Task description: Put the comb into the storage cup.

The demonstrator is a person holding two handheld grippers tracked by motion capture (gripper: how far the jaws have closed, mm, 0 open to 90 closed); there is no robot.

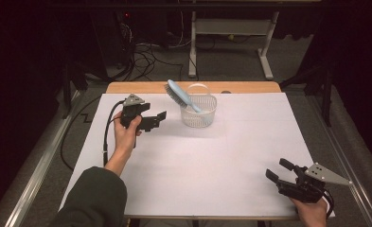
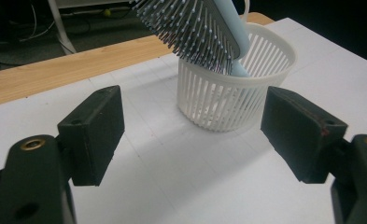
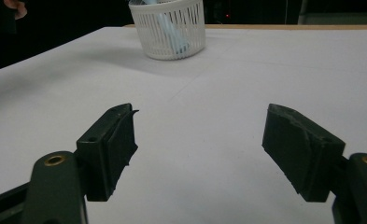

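Hairbrush (image 1: 179, 94): handle down in white basket (image 1: 207, 119), upper centre. Your left gripper (image 1: 156, 119), jaws apart and empty, waits beside it; right gripper (image 1: 279, 170) likewise, lower right. Next, you likely withdraw.

Lt blue hairbrush (image 1: 181, 96) w/ grey bristles, handle down in white slatted basket (image 1: 199, 115), head leaning out left; basket upright at table's far middle.

We saw bare sheet (image 1: 198, 165) all round; just the basket (image 1: 199, 113) and its leaning hairbrush (image 1: 179, 94) stood in the way.
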